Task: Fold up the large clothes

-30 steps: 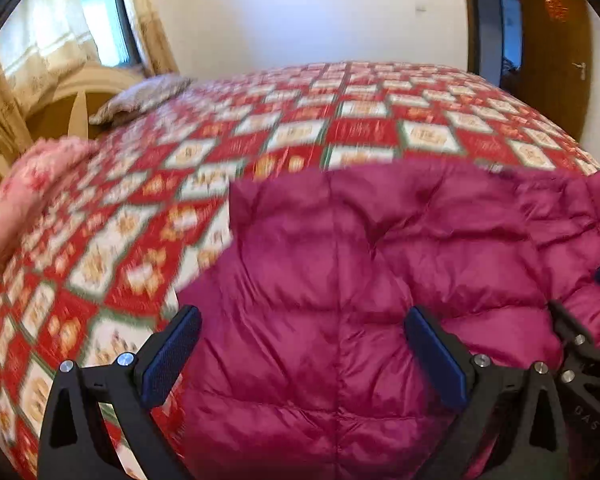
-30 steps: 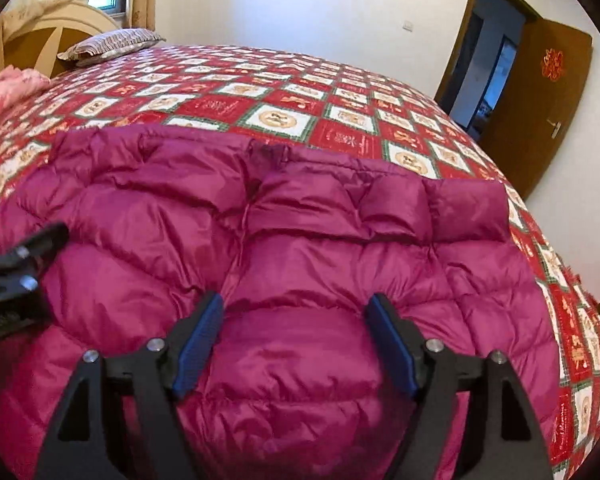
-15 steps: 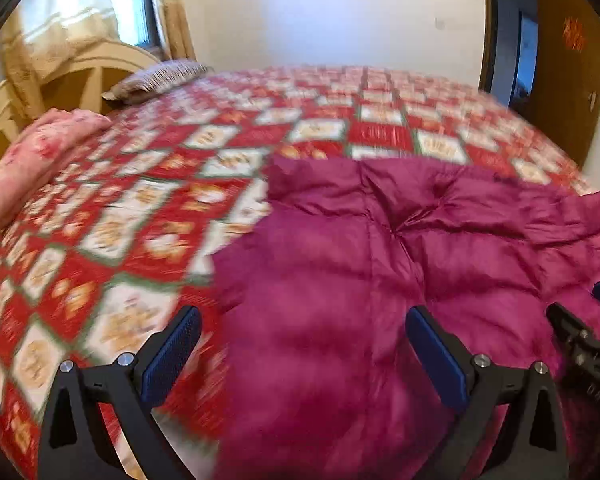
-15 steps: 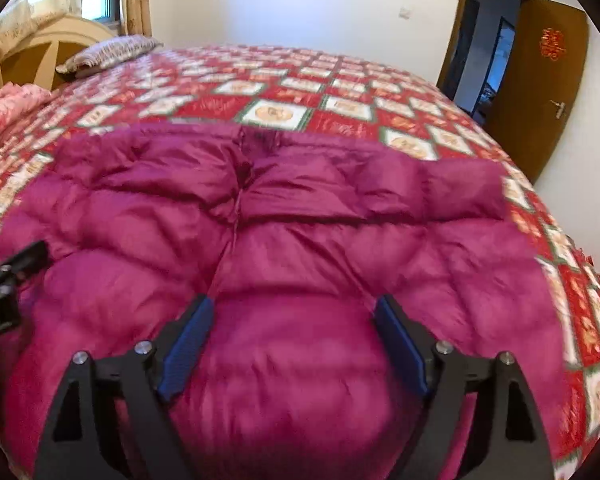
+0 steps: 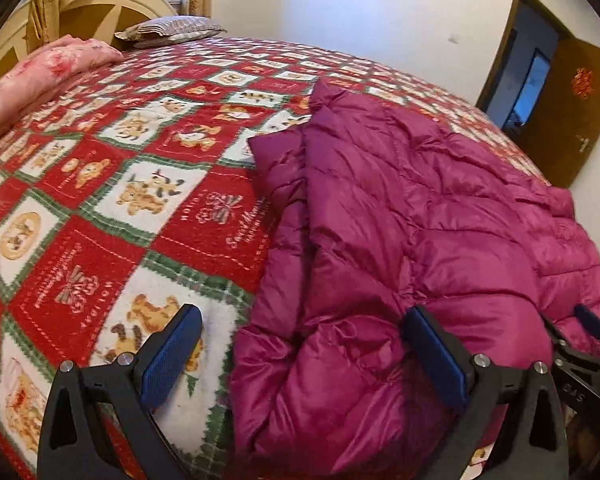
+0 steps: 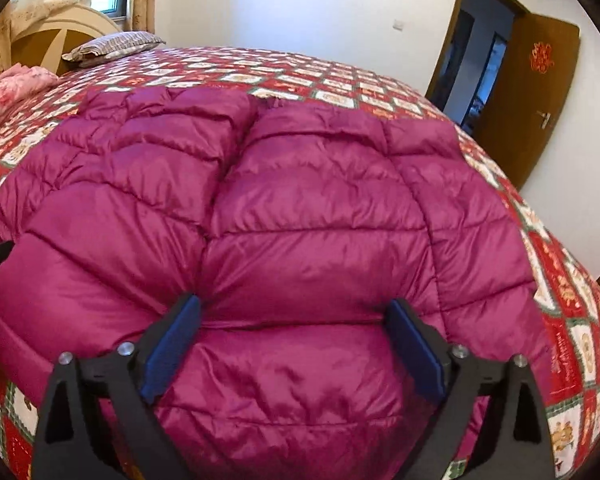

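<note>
- On the bed (image 5: 132, 184), a magenta puffer jacket (image 6: 300, 216) lies spread near the front edge, its far straight edge toward the door-side wall, long axis seemingly running away from the cameras.
- Left gripper (image 5: 300, 354) gapes wide, empty, straddling the jacket's left edge.
- Right gripper (image 6: 294, 346) has just been opening; jacket bulges between its pads, unpinched.
- Step, likely: between folds; next needs fresh edge grips.

Both grippers' fingers (image 5: 172, 354) spread wide

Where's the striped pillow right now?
The striped pillow sits far left in both views, at the head of the bed against the headboard, beyond the pink bedding.
</note>
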The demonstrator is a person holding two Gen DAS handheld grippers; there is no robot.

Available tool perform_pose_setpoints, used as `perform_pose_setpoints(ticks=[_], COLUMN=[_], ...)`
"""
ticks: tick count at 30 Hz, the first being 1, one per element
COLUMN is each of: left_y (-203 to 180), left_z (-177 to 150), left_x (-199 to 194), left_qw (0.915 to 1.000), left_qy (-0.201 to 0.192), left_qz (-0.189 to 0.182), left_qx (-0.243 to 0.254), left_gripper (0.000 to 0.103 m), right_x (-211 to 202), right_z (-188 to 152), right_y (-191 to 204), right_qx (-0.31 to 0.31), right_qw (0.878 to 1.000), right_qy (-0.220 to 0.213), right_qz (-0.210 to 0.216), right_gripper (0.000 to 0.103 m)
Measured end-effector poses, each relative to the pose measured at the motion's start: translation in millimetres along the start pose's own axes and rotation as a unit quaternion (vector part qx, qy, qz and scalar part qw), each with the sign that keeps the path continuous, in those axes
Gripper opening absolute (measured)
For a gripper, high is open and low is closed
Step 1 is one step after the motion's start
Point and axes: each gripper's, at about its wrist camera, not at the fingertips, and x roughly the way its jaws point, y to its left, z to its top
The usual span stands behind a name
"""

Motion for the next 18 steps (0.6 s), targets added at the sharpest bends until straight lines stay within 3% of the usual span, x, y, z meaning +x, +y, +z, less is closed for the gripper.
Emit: perform_pose_setpoints(ticks=[1, 5, 7, 11, 18], left_y=[-1, -6, -8, -2, 4], left_z=[-1, -3, -2, -3, 1], left_x=[-1, -10, -9, -10, -26], left_qw=[1.0, 0.9982, 0.9975, 0.9943, 0.9971], left_qy=[-0.002, 0.001, 0.006, 0.0, -0.038], left_qz=[-0.008, -0.061, -0.071, -0.104, -0.065], left_qx=[0.0, -0.001, -0.005, -0.02, -0.011], left_gripper=[0.095, 0.046, 0.041, 0.017, 0.012], right_x=[1, 0, -1, -3, -7], right_z=[0, -1, -1, -3, -1], right_y=[-2, -4, -3, 0, 22], right_qx=[0.004, 0.005, 0.004, 0.002, -0.006], right_qw=[1.0, 1.0, 1.0, 1.0, 1.0], right_qy=[0.001, -0.001, -0.002, -0.004, 0.001], right_qz=[0.004, 0.004, 0.001, -0.004, -0.029], right_gripper=[0.097, 0.097, 0.097, 0.097, 0.097])
